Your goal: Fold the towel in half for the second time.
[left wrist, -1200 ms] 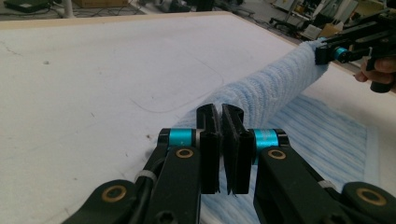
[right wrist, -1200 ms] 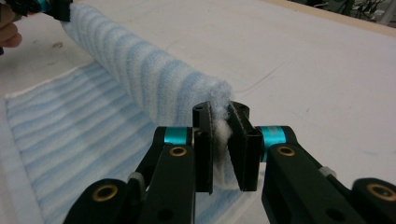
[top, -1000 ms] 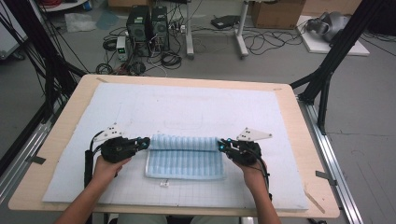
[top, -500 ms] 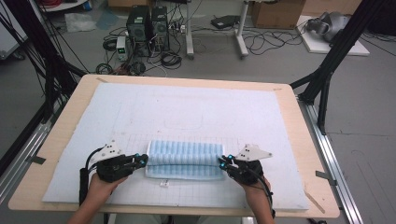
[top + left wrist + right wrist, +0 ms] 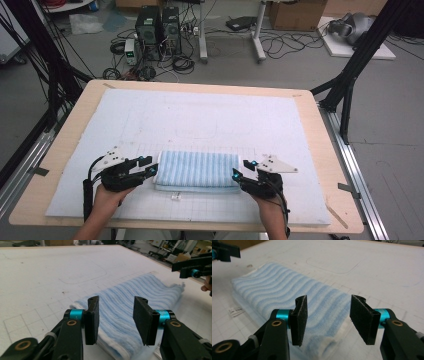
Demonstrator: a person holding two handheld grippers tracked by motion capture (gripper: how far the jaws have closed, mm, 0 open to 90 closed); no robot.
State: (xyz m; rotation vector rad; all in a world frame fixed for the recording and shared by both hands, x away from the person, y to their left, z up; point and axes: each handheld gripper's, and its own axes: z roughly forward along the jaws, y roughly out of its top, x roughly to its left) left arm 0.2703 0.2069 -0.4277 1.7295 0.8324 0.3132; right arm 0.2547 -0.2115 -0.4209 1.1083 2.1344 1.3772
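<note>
A folded blue-and-white striped towel (image 5: 196, 171) lies on the white mat near the table's front edge. My left gripper (image 5: 149, 166) stands open at the towel's left end; its jaws have just been opening. In the left gripper view the left gripper (image 5: 116, 320) straddles the towel (image 5: 150, 287) end without pressing it. My right gripper (image 5: 241, 169) stands open at the right end, its jaws also just opened. In the right gripper view the right gripper (image 5: 328, 317) has the towel (image 5: 274, 287) corner lying loose between its jaws.
The white gridded mat (image 5: 210, 120) covers most of the wooden table (image 5: 65, 150). A small white label (image 5: 175, 197) lies just in front of the towel. Computers and cables (image 5: 160, 30) sit on the floor beyond the far edge; black frame posts flank the table.
Both grippers drew the towel's far edge toward the person, folding it over into a narrower stack. Both then opened and let the towel go.
</note>
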